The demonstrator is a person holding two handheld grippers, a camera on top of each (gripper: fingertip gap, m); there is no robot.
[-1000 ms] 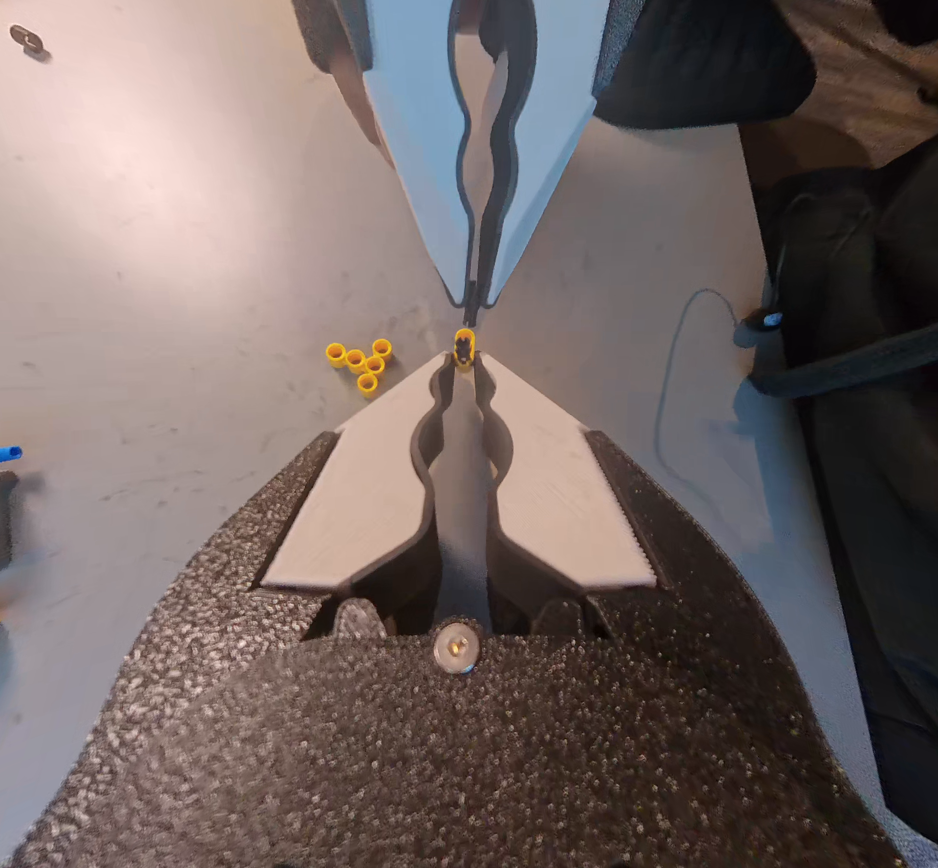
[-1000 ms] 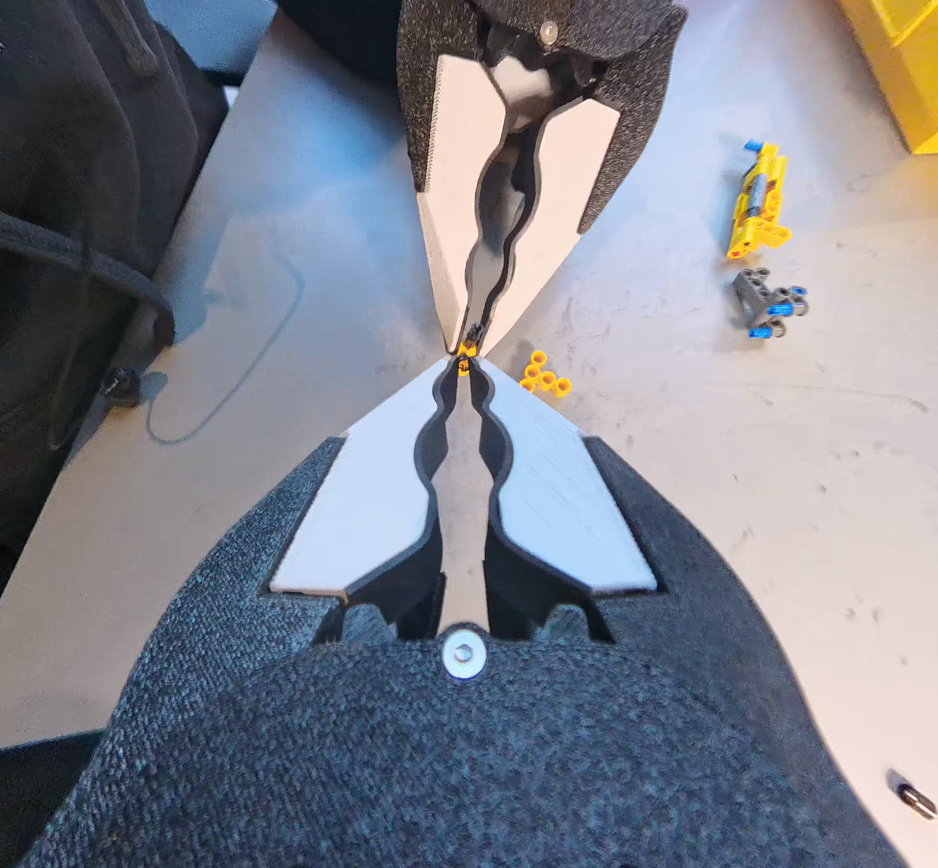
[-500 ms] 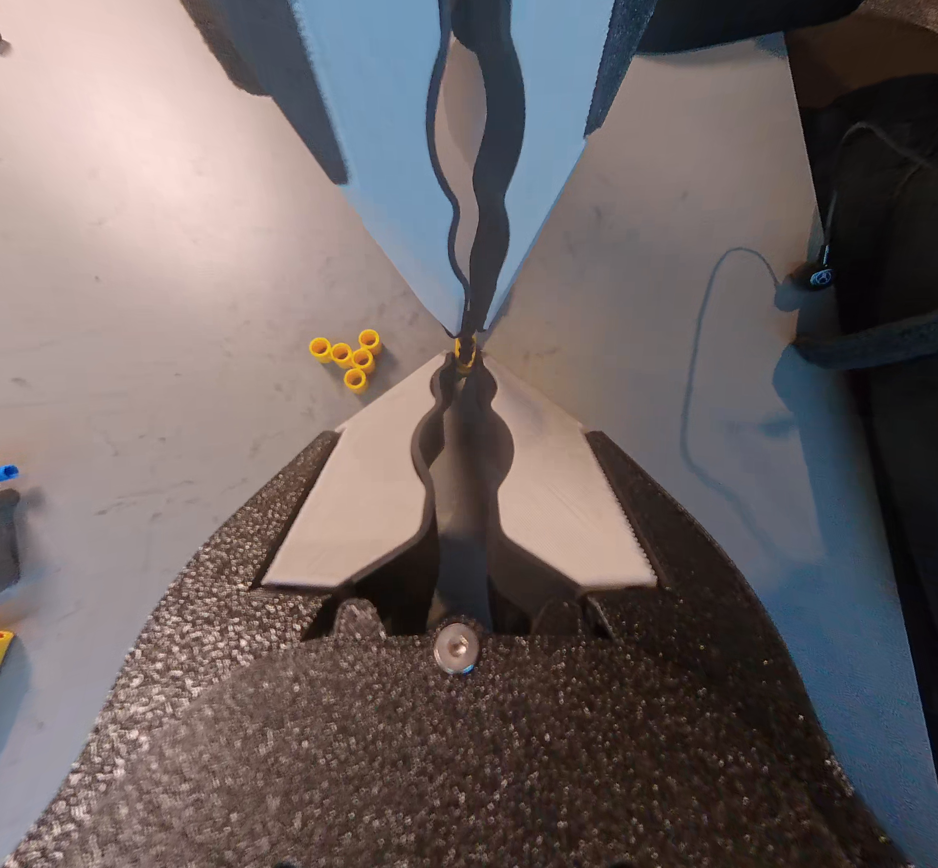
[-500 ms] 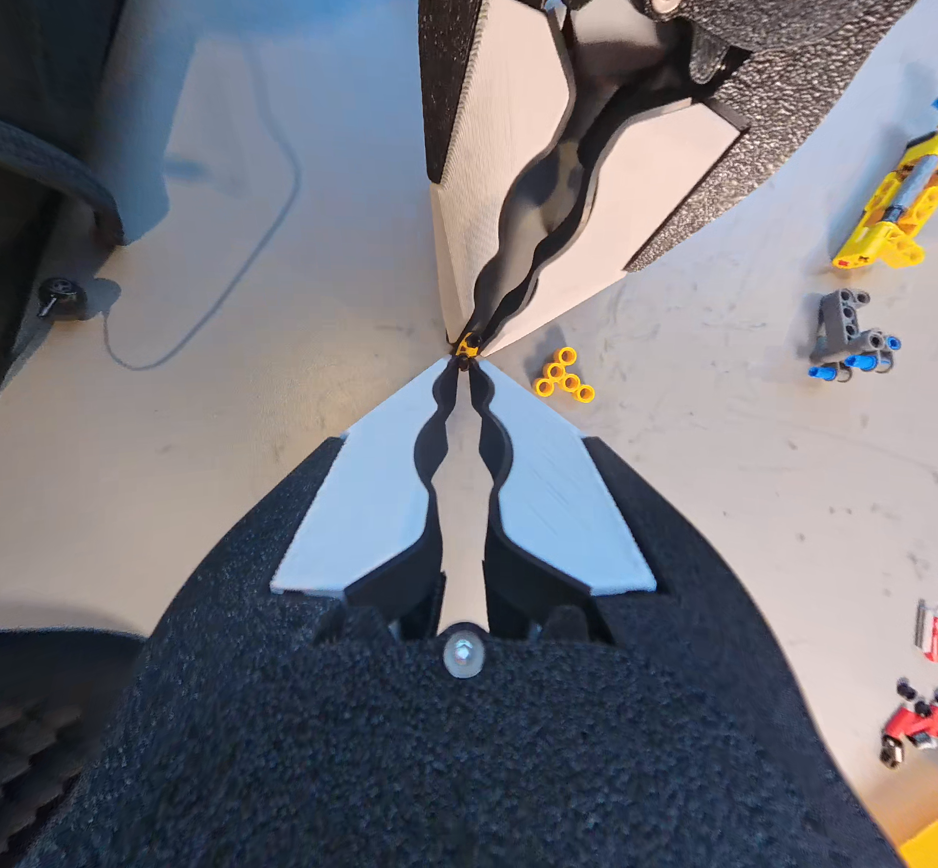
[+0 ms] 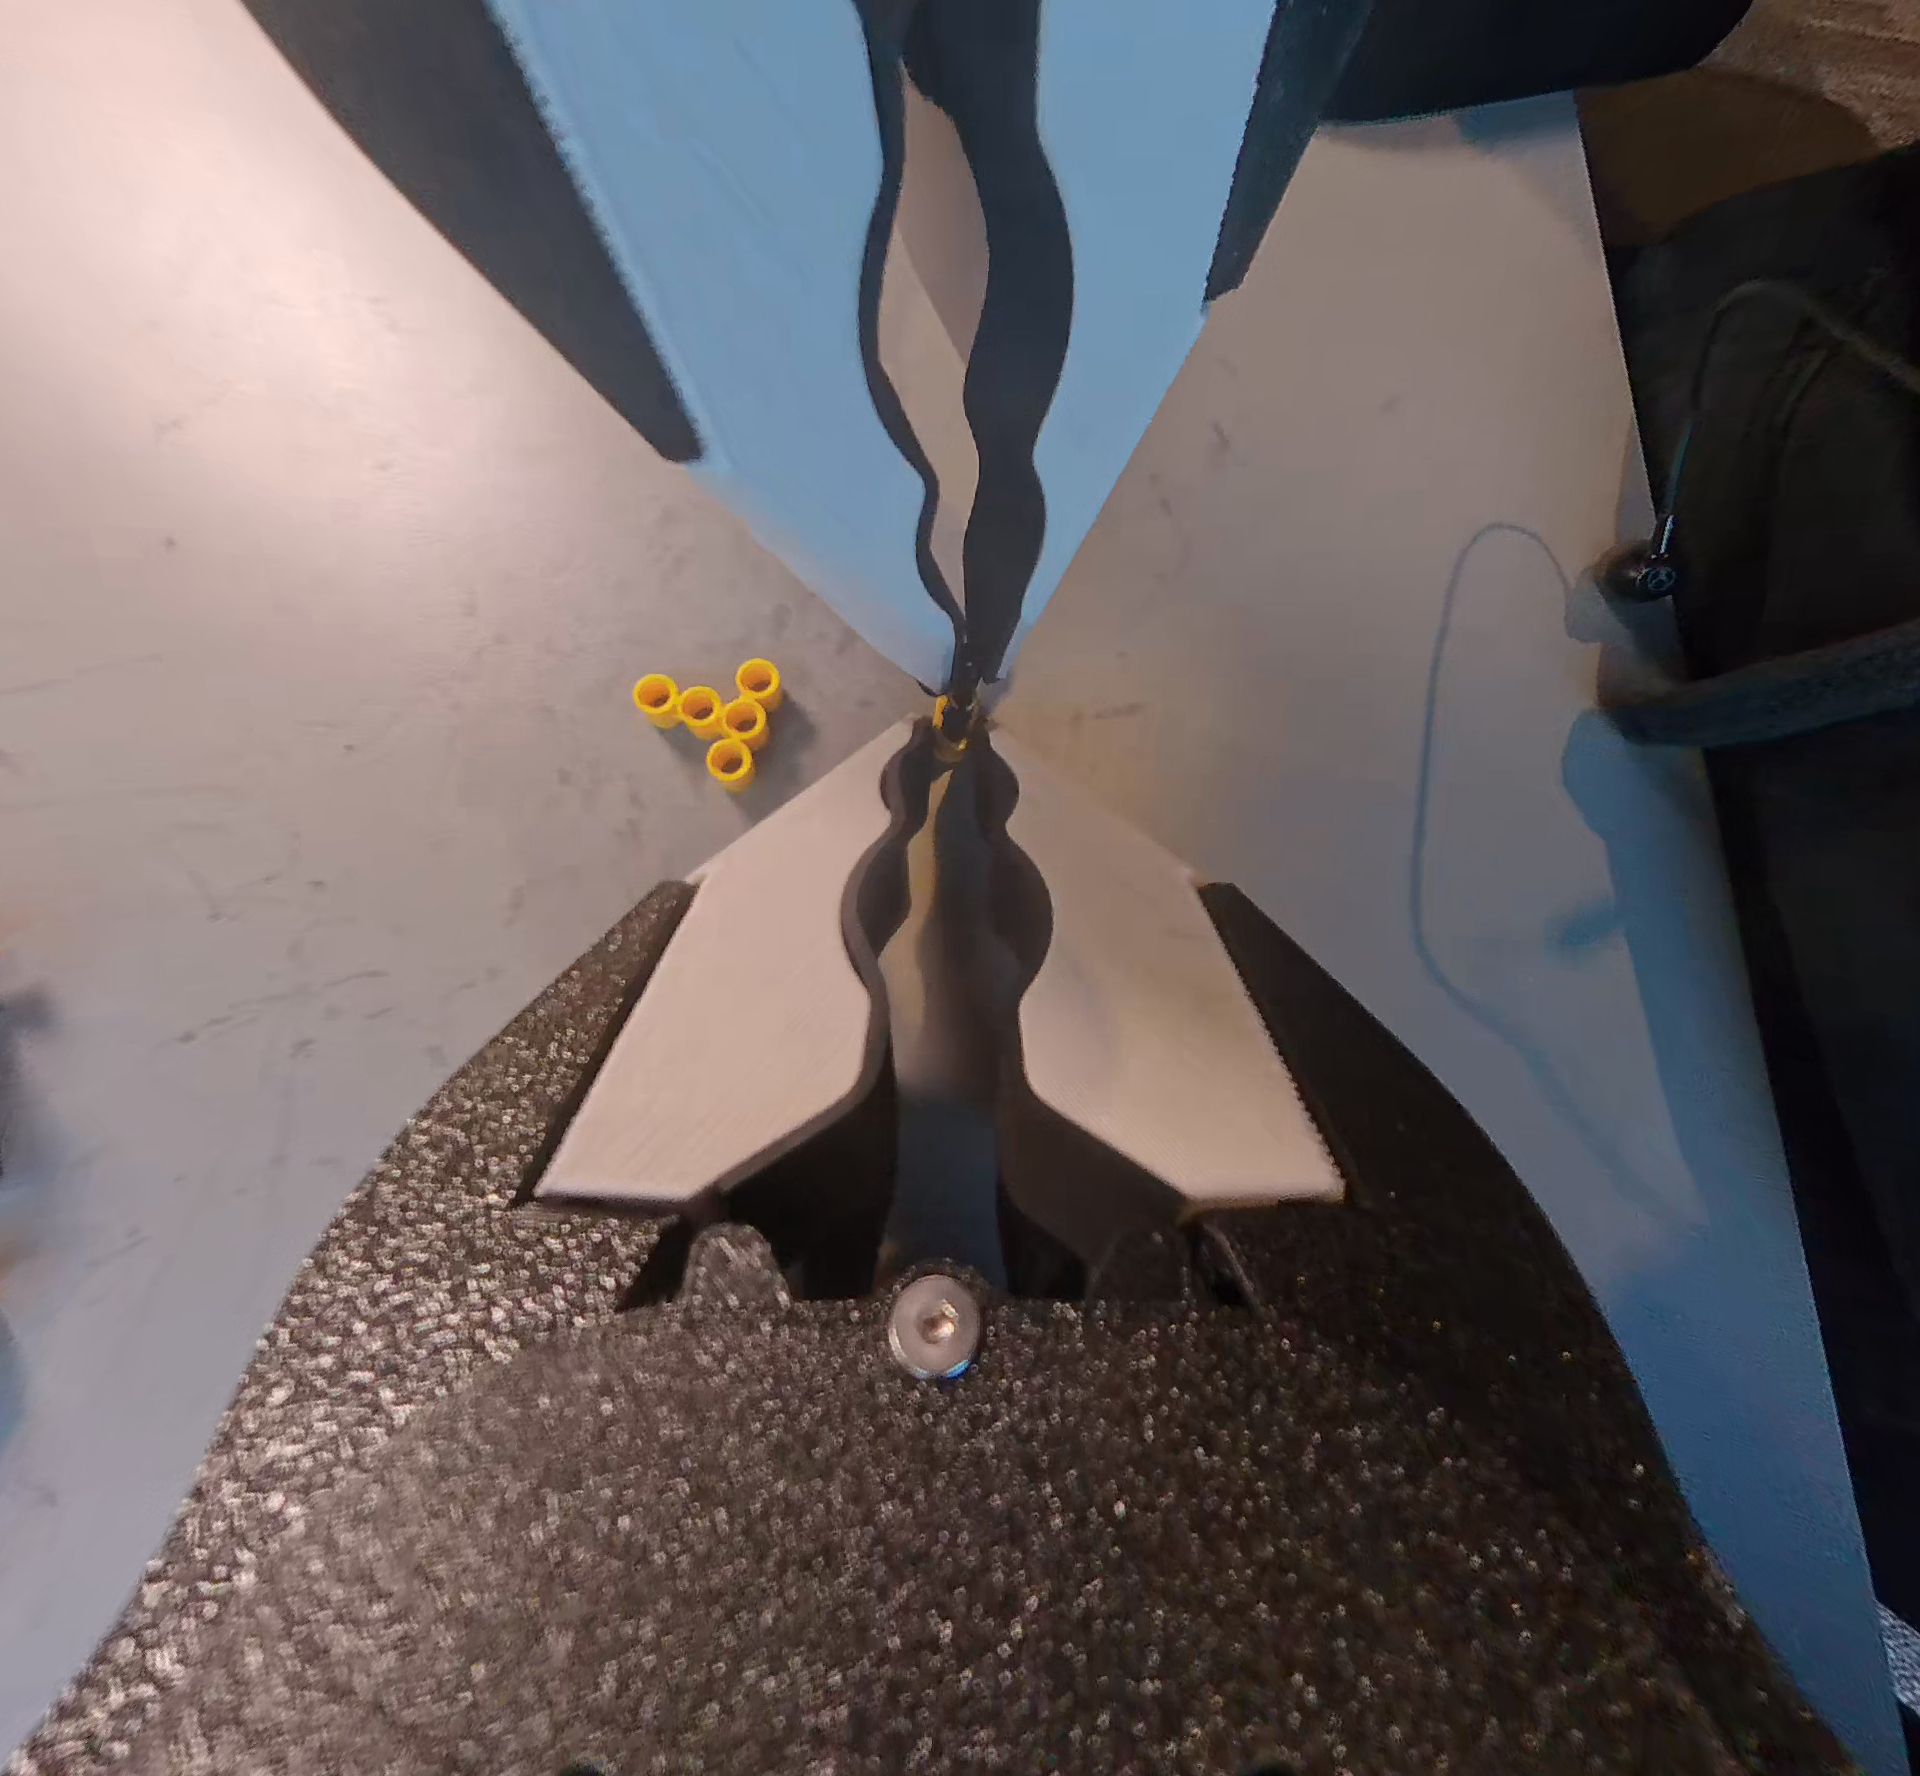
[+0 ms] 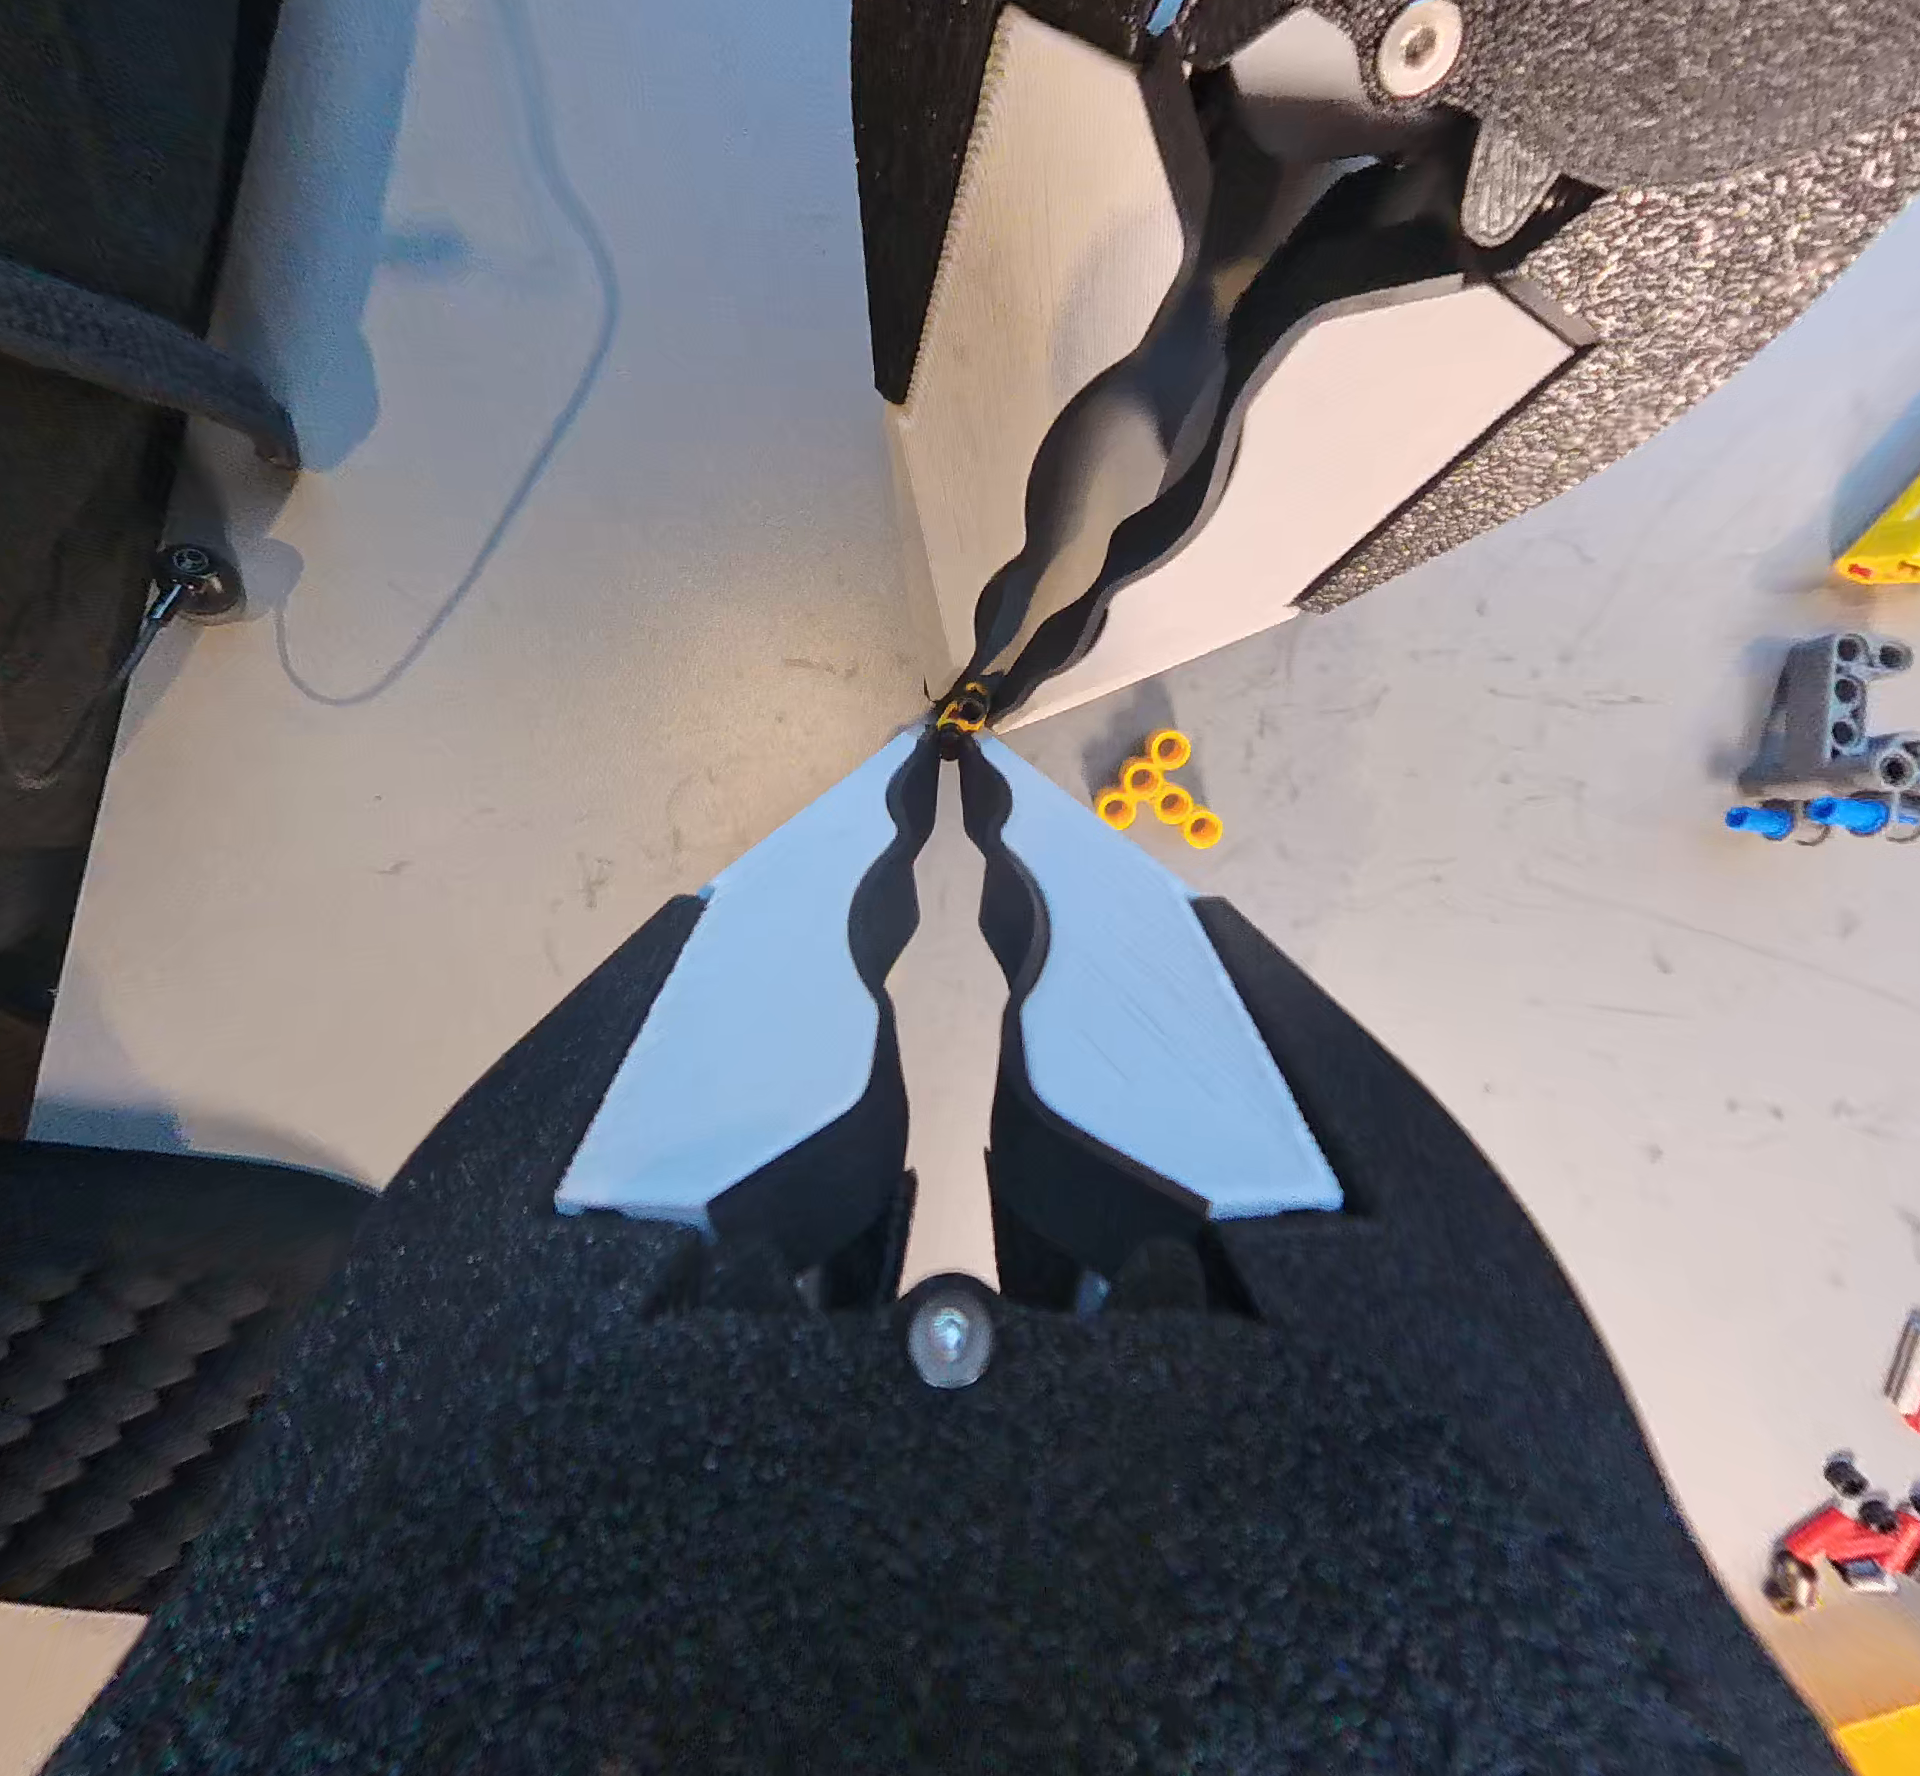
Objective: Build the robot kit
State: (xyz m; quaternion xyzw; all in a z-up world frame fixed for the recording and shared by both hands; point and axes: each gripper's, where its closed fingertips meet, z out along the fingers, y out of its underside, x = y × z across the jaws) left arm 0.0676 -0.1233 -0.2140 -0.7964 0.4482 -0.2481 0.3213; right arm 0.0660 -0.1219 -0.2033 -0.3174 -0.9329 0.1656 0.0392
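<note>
Two pairs of tongs meet tip to tip above a pale grey surface [image 5: 312,479]. In the left wrist view, the left tongs [image 5: 951,739] reach toward twelve o'clock, pressed together on a tiny yellow piece [image 5: 948,718] with a black pin in it. The right tongs [image 5: 971,677] come down from twelve o'clock and pinch the same piece from the far side. Each pair is equally near, and the piece's long axis seems to run along the line between the tips, though it is too small to be sure.

The fingers are smooth, pale, wedge-shaped plastic with wavy black inner edges, set in grainy black housings.

Just beside the tips, at about nine o'clock, lies a yellow T-shaped piece [image 5: 717,718] of five joined rings, flat on the scuffed surface. At three o'clock a thin grey cord [image 5: 1429,791] loops toward dark fabric [image 5: 1818,687] at the edge.

In the right wrist view, a grey piece with blue pins [image 6: 1834,739] lies at three o'clock, and a red piece [image 6: 1860,1544] at four o'clock.
</note>
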